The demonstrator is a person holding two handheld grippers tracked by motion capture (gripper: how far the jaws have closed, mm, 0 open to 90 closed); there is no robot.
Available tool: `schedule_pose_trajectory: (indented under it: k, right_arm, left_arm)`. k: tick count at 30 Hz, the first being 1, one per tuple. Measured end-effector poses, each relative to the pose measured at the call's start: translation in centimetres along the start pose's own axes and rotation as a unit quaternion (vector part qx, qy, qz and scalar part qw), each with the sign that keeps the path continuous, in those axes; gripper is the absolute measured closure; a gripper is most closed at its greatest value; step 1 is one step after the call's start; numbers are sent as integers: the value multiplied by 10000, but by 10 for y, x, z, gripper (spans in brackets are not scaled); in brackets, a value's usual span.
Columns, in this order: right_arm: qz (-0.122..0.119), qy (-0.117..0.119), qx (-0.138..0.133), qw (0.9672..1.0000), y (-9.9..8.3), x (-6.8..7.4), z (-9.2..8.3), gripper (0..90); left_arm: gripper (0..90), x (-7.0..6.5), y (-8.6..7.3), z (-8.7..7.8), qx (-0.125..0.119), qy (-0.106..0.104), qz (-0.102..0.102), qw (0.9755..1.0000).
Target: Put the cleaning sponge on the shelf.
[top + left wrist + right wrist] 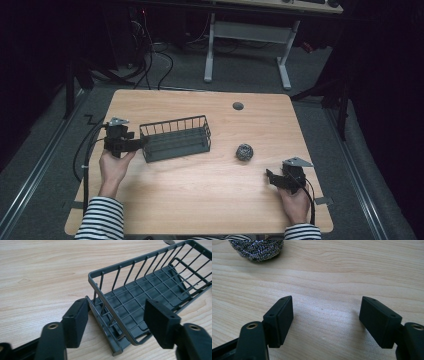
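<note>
A dark grey wire basket (175, 137) stands left of the table's middle. My left gripper (141, 144) is at its left end. In the left gripper view the basket's (150, 287) short end wall lies between the two jaws of the left gripper (117, 320). The left pad (76, 322) lies against the wall's outer edge, and a gap shows at the right pad (160, 325). A steel scouring ball (244, 151) lies right of the basket. My right gripper (270, 176) rests open near the front right corner, nothing between its jaws (325, 312). The scouring ball (257, 247) lies ahead of it.
The wooden table (200, 200) has a round cable hole (238, 106) near its far edge. Beyond it stand another desk's white legs (209, 55) and floor cables (150, 55). Bare wood lies between the basket and the front edge.
</note>
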State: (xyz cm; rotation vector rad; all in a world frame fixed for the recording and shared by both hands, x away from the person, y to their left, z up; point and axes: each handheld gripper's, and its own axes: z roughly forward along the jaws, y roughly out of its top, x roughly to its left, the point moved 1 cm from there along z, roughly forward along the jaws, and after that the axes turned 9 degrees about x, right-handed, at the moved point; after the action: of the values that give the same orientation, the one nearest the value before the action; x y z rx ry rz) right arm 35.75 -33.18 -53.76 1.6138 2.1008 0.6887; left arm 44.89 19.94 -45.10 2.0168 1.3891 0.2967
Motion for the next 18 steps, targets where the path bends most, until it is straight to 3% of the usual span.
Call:
schedule_pose_trajectory:
  k: [11,18]
  right_arm:
    - [-6,3,-1,10000,0,0,0,277]
    - [-9,4,-1,10000,0,0,0,276]
  left_arm:
    - [534,-3,-1,8,126,-76,71,9999]
    - [620,-4,-3,6,206,36,151,9997]
